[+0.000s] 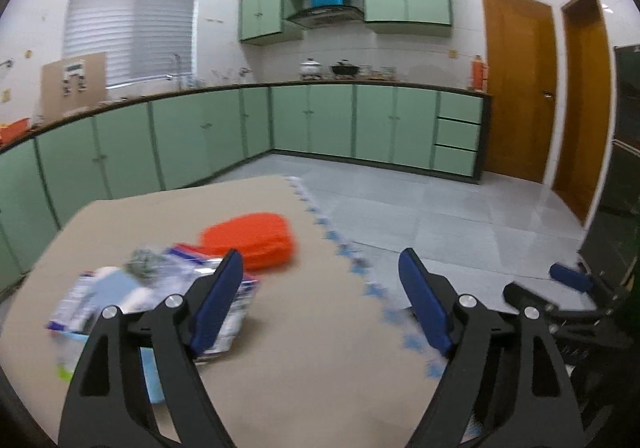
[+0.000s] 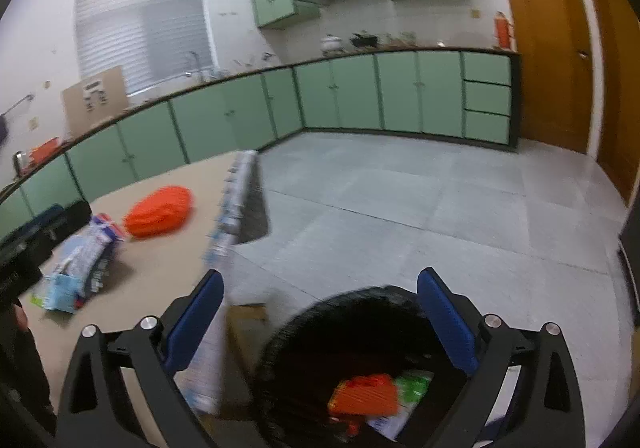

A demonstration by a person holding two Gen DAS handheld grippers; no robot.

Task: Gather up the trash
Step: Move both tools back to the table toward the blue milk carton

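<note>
A beige table [image 1: 300, 328] holds an orange packet [image 1: 252, 238] and a pile of blue-white wrappers [image 1: 132, 300]. My left gripper [image 1: 320, 304] is open and empty above the table, just right of the pile. My right gripper [image 2: 320, 324] is open and empty over a black trash bin [image 2: 320, 332] on the floor beside the table. An orange wrapper [image 2: 366, 394] and a green one [image 2: 414, 386] lie in the bin. The right wrist view also shows the orange packet [image 2: 160, 210] and the wrapper pile [image 2: 80, 260] on the table [image 2: 168, 268].
Green cabinets [image 1: 320, 124] run along the far and left walls under a cluttered counter. Wooden doors [image 1: 516, 84] stand at the right. The floor [image 1: 440, 216] is grey tile. The right gripper [image 1: 572, 280] shows at the right edge of the left wrist view.
</note>
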